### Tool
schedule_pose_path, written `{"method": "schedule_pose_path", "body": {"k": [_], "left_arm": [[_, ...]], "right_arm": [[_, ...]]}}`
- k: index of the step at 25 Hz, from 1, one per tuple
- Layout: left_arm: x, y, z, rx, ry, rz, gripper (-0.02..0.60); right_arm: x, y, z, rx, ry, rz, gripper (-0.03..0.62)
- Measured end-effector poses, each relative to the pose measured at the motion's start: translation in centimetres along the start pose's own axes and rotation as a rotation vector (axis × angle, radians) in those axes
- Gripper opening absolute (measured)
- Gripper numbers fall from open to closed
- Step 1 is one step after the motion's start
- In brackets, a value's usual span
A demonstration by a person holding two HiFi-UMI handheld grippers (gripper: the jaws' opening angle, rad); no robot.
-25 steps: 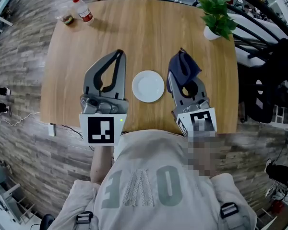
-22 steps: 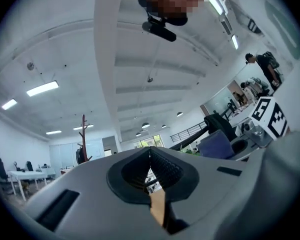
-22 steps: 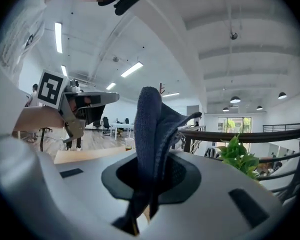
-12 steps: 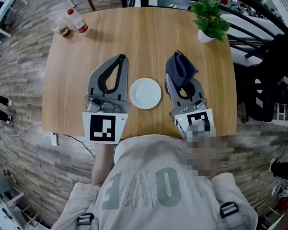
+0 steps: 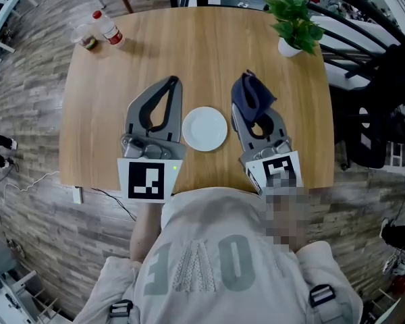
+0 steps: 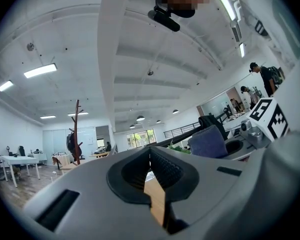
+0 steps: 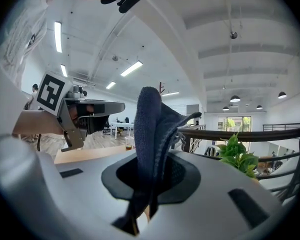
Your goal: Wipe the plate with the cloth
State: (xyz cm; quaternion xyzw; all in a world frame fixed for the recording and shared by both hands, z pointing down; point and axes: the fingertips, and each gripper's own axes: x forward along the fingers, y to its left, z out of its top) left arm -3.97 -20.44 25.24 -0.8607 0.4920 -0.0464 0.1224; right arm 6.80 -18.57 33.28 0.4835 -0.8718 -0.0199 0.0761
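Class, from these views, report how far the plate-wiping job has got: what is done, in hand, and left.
Done: the right tool is shut on the dark blue cloth. In hand: both tools flank the white plate on the table; the left tool is shut and empty. Left: the cloth is beside the plate, not on it, so wiping has not begun.

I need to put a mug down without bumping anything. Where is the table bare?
The far half of the table is bare wood between the bottle and the plant, beyond the plate. The near edge is crowded: the left gripper and the right gripper, clamping the cloth, flank the plate.
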Motion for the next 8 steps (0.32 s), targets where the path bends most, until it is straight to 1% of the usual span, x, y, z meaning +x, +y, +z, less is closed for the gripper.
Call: {"method": "schedule_pose_path", "body": {"k": [8], "left_arm": [[-0.1, 0.52, 0.18, -0.017, -0.027, 0.025, 0.006]], "right_arm": [[-0.06, -0.08, 0.61, -0.014, -0.012, 0.0, 0.052]]}}
